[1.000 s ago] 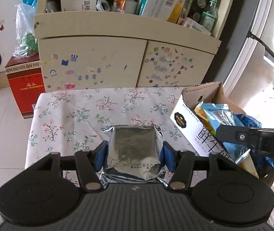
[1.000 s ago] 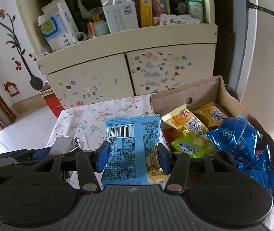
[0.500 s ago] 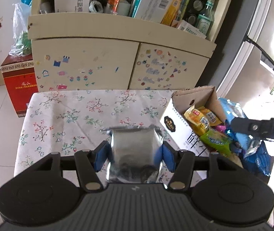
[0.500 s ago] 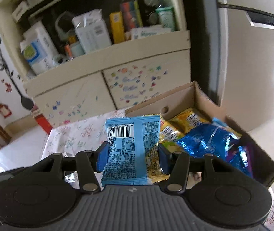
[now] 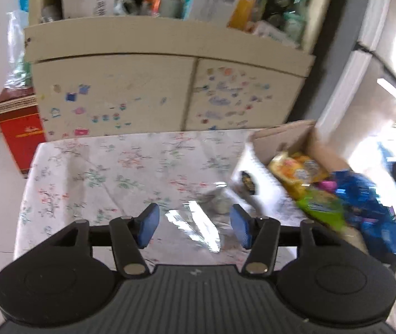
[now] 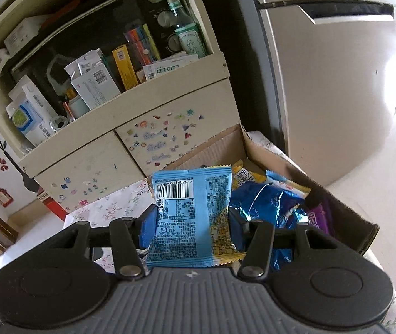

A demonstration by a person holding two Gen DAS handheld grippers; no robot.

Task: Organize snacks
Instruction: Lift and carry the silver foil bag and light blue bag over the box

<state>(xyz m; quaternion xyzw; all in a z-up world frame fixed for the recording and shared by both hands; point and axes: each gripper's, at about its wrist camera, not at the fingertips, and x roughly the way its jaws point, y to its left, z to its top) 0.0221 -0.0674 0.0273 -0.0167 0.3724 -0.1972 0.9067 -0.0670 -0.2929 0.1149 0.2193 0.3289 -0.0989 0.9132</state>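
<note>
- The left gripper (image 5: 195, 226) has just let its jaws spread a little further; the silver packet (image 5: 198, 226) now lies blurred between the blue pads, which look clear of its sides, so it appears released rather than pinched.
- A second ago the pads pressed squarely on that packet.
- The packet sits on the flowered tablecloth (image 5: 109, 178) near the table's right edge, beside the cardboard box (image 5: 284, 136).
- The right gripper (image 6: 189, 226) pinches the blue packet (image 6: 191, 211), upright, over the box's near left corner.
- Against the earlier frame, its view has rolled and the box of snacks lies closer below, so a drop-in looks near.
</note>
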